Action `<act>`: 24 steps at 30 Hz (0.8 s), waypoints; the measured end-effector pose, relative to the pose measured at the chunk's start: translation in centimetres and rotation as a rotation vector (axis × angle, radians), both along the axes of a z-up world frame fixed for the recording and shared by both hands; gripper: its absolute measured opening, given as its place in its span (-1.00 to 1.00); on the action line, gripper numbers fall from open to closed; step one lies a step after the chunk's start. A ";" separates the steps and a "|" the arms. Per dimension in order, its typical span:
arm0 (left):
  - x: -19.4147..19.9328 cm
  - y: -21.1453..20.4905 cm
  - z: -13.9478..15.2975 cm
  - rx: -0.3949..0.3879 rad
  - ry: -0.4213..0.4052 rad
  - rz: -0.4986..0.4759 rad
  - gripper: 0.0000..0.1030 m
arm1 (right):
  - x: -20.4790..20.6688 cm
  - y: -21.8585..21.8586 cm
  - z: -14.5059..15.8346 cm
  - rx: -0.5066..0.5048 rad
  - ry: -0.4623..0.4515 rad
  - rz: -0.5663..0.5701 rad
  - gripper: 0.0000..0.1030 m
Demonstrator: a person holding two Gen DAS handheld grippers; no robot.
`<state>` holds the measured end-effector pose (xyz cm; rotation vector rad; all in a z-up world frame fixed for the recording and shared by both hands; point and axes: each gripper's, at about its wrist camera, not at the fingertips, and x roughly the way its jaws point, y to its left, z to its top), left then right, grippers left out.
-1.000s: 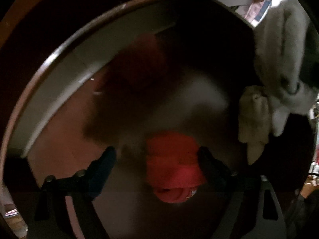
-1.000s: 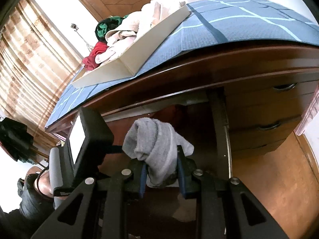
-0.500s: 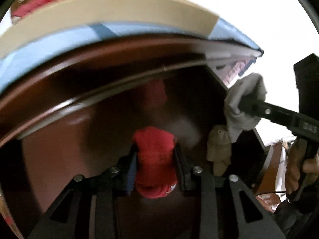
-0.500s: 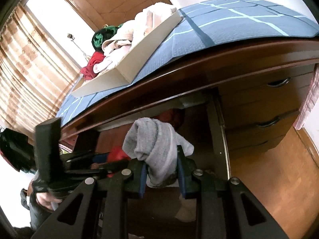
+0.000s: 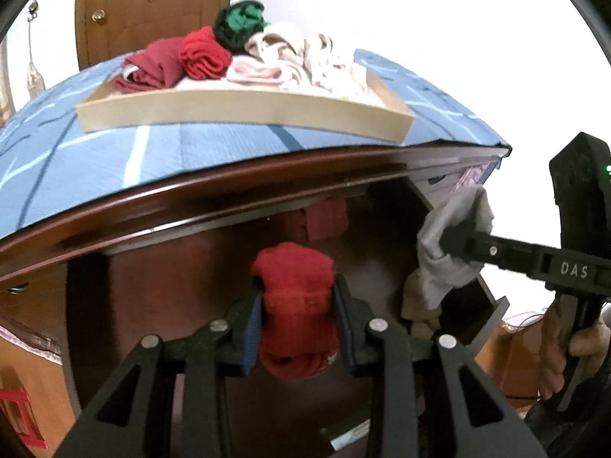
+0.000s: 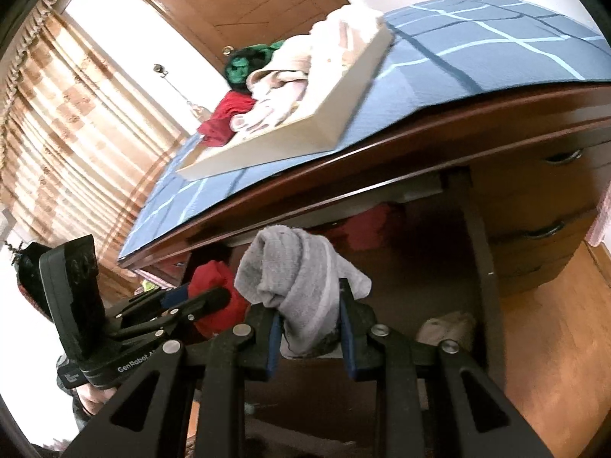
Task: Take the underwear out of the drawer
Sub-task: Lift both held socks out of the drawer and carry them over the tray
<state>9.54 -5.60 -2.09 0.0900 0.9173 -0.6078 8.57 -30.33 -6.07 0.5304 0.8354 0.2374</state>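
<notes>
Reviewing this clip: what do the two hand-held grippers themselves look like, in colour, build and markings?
Both are matte black with angular, cut-out finger frames, silver bolt heads and blue finger pads. The left hand-held gripper shows "GenRobot" lettering on its body in the right wrist view. The right hand-held gripper carries "DAS" lettering and a small green light on its upright block.

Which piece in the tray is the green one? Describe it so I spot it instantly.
Find the shallow cardboard tray on the blue checked cloth atop the dresser. At its back sits the green bundle, behind the red roll: the only dark green-and-black piece there.
</notes>
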 end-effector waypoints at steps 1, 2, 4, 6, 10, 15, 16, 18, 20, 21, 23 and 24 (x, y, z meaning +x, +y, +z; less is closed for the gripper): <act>-0.2 0.3 0.3 -0.004 -0.008 0.004 -0.38 | -0.1 0.4 0.2 0.000 -0.003 0.008 -0.46; -0.3 0.9 0.6 -0.010 -0.014 0.008 -0.38 | -0.1 0.7 0.4 -0.002 -0.006 0.015 -0.45; -0.5 1.6 0.9 -0.020 -0.023 0.017 -0.37 | -0.2 1.4 0.9 -0.002 -0.015 0.029 -0.45; -0.8 2.2 1.4 -0.030 -0.034 0.029 -0.37 | -0.3 2.0 1.3 0.002 -0.024 0.044 -0.45; -1.1 3.7 2.4 -0.052 -0.055 0.056 -0.38 | -0.3 3.5 2.4 0.011 -0.043 0.081 -0.45; -1.2 5.2 3.7 -0.075 -0.088 0.090 -0.37 | 0.4 5.3 3.6 0.020 -0.066 0.130 -0.45; -1.1 5.4 3.8 -0.076 -0.093 0.094 -0.37 | 0.7 5.7 3.8 0.025 -0.069 0.139 -0.45; -1.1 6.0 4.4 -0.078 -0.109 0.106 -0.38 | 1.1 6.4 4.1 0.032 -0.075 0.157 -0.45; -0.9 6.6 4.8 -0.082 -0.122 0.120 -0.37 | 1.7 7.2 4.6 0.037 -0.084 0.175 -0.45; -0.8 6.9 5.1 -0.085 -0.129 0.129 -0.37 | 2.0 7.6 4.9 0.043 -0.091 0.184 -0.45; -0.6 7.5 5.7 -0.089 -0.144 0.144 -0.38 | 2.5 8.2 5.4 0.055 -0.103 0.199 -0.45; -0.5 7.7 5.9 -0.089 -0.151 0.150 -0.38 | 2.8 8.6 5.7 0.060 -0.111 0.207 -0.45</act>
